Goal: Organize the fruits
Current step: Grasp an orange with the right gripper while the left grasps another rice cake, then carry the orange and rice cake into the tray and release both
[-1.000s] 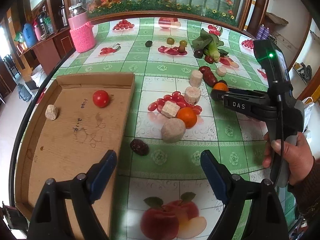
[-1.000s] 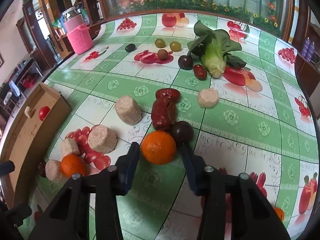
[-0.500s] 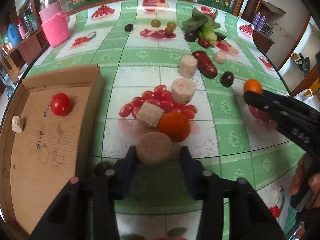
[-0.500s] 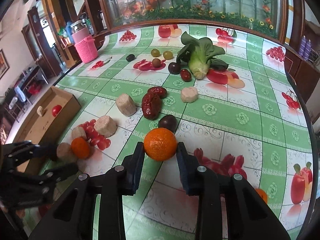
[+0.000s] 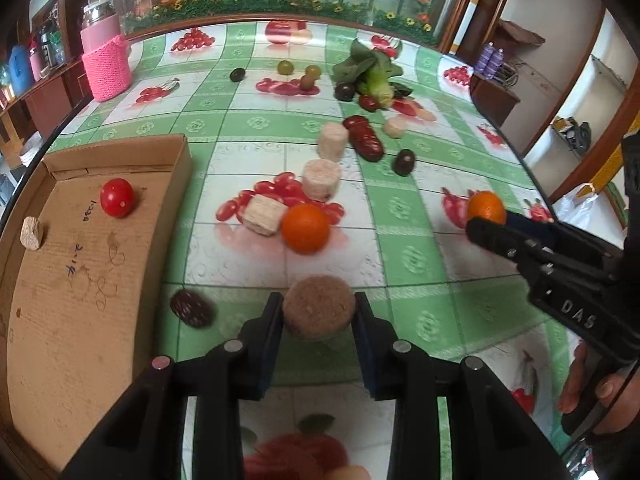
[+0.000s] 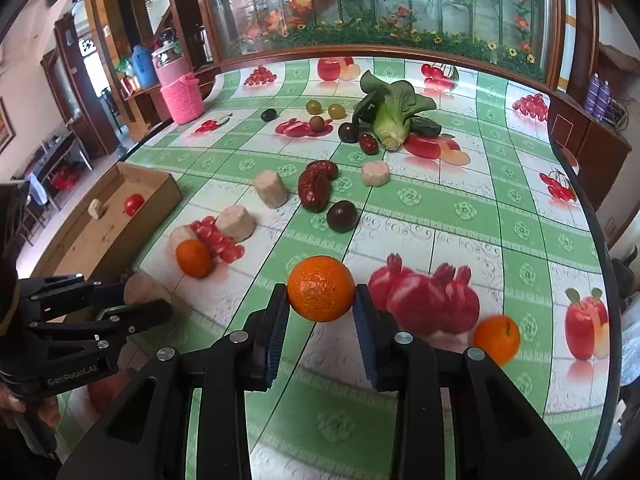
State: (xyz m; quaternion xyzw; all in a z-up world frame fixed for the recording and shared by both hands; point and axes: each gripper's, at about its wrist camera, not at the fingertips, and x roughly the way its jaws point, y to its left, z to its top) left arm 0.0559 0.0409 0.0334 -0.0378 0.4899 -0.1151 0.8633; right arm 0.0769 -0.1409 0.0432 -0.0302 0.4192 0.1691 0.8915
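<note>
My left gripper (image 5: pixel 318 314) is shut on a round brown cake-like piece (image 5: pixel 319 306) and holds it just above the table, right of the cardboard tray (image 5: pixel 80 280). The tray holds a red tomato (image 5: pixel 117 197) and a pale chunk (image 5: pixel 32 233). My right gripper (image 6: pixel 321 312) is shut on an orange (image 6: pixel 321 288), lifted over the table's right part; it also shows in the left wrist view (image 5: pixel 486 208). A second orange (image 5: pixel 305 229) lies by pale blocks (image 5: pixel 264 214). A third orange (image 6: pixel 496 339) lies at the right.
A dark date (image 5: pixel 191 308) lies beside the tray wall. Red dates (image 6: pixel 316 186), a dark plum (image 6: pixel 342 216), grapes (image 6: pixel 314 107) and a bok choy (image 6: pixel 392 116) lie farther back. A pink-sleeved jar (image 5: pixel 106 60) stands back left. The table edge (image 6: pixel 592 216) curves at right.
My left gripper closed on the brown piece and lifted it slightly. My right gripper lifted the orange and carried it right, away from the plum and dates.
</note>
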